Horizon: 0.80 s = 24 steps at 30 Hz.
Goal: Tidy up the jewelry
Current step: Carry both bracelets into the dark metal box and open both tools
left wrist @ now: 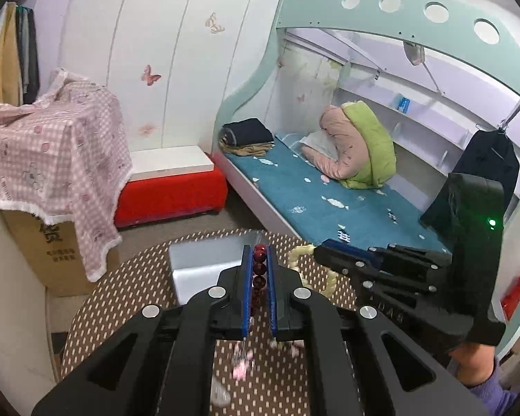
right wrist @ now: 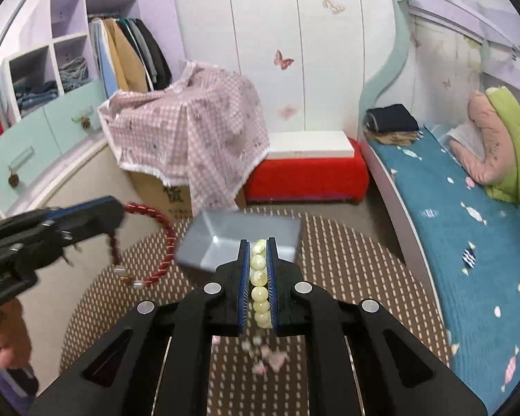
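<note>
Left gripper (left wrist: 259, 277): fingers closed on the red bead bracelet (left wrist: 259, 270), beads pinched in a row between the blue pads. In the right wrist view the rest of the bracelet (right wrist: 145, 242) hangs as a free loop below the fingers, above the dotted brown surface (right wrist: 346, 260). A few clear beads sit at the bottom of the loop.

Grey tray (right wrist: 239, 239): open box on the surface, just ahead of both grippers, looks empty from here.

Right gripper (right wrist: 259, 284): fingers closed on the pale yellow-green bead bracelet (right wrist: 260, 284), several beads clamped in line; a blurred pinkish bit dangles underneath, unclear what.

Handling judgement: both bracelets are light, limp strands of hard, round, smooth beads, probably on elastic cord. Beads can roll out of a flat pinch; gripping across several at once, as now, seems safest. The loop will swing; lower slowly into the tray. Risk: cord snagging on a finger edge.
</note>
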Motion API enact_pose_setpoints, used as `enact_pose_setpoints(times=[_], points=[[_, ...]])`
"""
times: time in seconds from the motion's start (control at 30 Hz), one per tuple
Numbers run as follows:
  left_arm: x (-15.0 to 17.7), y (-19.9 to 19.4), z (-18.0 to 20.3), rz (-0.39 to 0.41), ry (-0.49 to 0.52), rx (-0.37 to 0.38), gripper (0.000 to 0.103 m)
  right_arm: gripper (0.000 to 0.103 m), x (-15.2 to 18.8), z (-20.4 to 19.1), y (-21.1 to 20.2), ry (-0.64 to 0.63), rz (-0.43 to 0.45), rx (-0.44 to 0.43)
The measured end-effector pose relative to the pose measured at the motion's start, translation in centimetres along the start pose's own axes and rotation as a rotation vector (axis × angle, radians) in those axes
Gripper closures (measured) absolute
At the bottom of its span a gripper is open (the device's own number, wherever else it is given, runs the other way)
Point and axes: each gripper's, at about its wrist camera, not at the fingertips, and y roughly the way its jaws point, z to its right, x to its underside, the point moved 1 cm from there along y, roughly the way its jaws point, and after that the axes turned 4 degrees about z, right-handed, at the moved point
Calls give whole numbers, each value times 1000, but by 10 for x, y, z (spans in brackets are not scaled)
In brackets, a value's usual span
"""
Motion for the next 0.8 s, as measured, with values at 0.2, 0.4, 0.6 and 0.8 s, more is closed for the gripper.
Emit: enact_pose_setpoints(times=[0.2, 0.4, 0.6, 0.8], points=[[-7, 64, -24, -103, -35, -70, 97, 93, -23, 5, 48, 40, -11, -3], [12, 108, -49, -201, -62, -114, 96, 93, -13, 11, 100, 73, -70, -2], [37, 129, -59, -270, -79, -137, 96, 93, 11, 15, 133, 83, -140, 1], [44, 129, -57, -277, -70, -143, 72, 92, 25, 16, 140, 89, -165, 7]])
